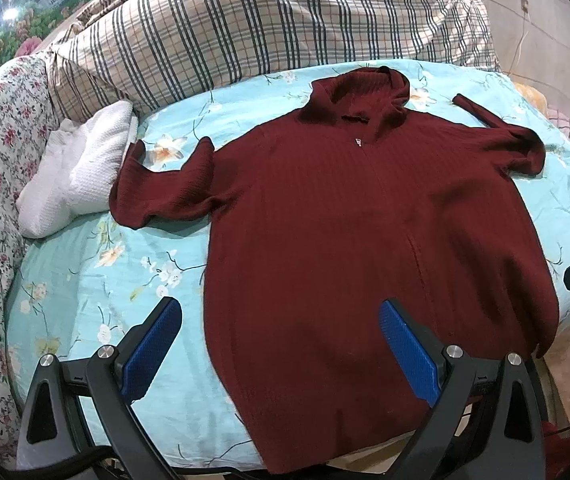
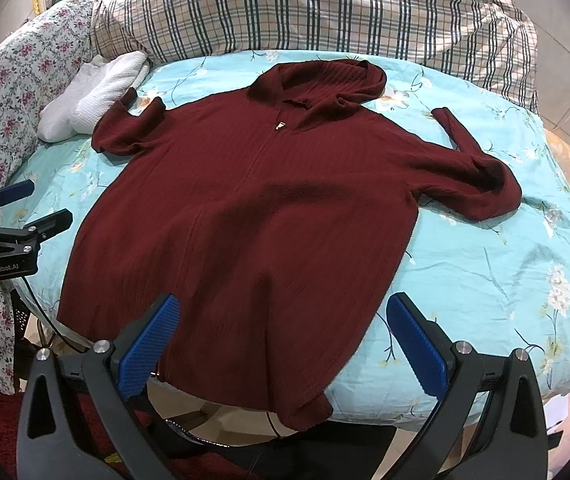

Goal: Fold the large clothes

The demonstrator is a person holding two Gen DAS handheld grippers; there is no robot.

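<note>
Maroon hooded sweater [image 1: 325, 220] lies spread face-up on the bed [image 1: 97, 280], ready for folding; left gripper [image 1: 281, 348] and right gripper [image 2: 285, 340] hover wide open, empty.

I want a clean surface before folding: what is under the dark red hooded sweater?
The sweater lies on a light blue floral sheet, visible all around it. Whatever lies directly beneath is covered. Its hem overhangs the bed edge.

Maroon ribbed sweater [image 1: 345, 216]; turquoise floral sheet [image 1: 85, 280]; plaid quilt [image 1: 245, 24].
</note>
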